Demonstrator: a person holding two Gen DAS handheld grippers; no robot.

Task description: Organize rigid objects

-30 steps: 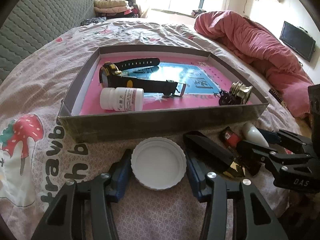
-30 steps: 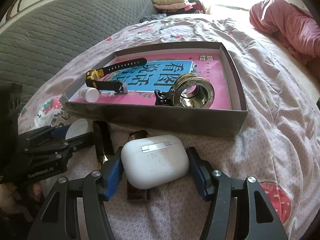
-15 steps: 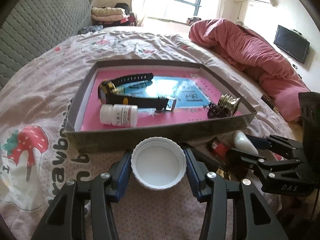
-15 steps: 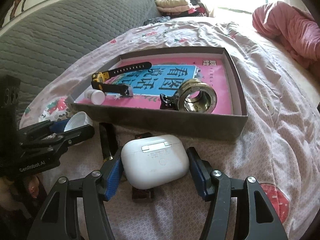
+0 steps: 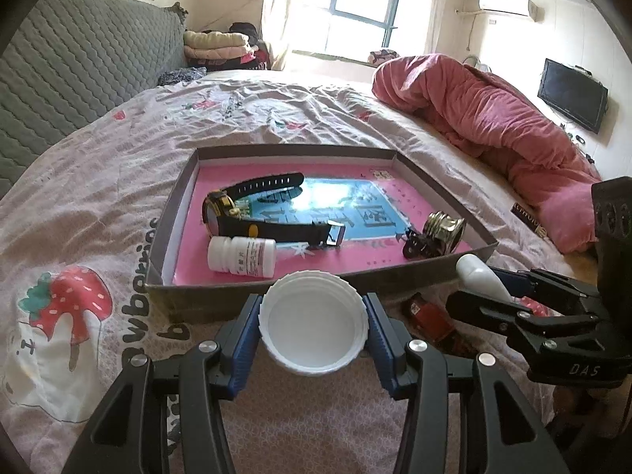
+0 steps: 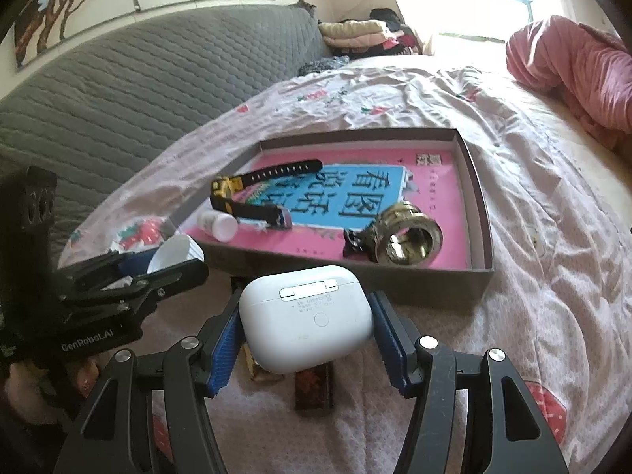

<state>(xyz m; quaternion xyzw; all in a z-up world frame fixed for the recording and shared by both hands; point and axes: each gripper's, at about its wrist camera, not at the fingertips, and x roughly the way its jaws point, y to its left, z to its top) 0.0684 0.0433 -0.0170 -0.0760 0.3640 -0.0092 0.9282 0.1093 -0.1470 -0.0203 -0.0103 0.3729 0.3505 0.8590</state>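
Your left gripper (image 5: 314, 331) clamps the round white ribbed plastic lid (image 5: 312, 322); your right gripper (image 6: 307, 328) clamps the white rounded earbud case (image 6: 306, 318), both before the shallow grey cardboard tray (image 5: 173, 213).

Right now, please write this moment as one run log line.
left gripper: shut on white lid | right gripper: shut on earbuds case | tray: holds watch, pill bottle

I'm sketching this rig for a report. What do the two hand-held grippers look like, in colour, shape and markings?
Both are black, with angular linkage arms joined by round silver pins and blue ribbed pads on the finger insides. The left hand-held gripper carries white "GenRobot.AI" lettering on its side, read in the right wrist view. The right hand-held gripper shows "DAS" on its side in the left wrist view. No cables or sleeves are visible.
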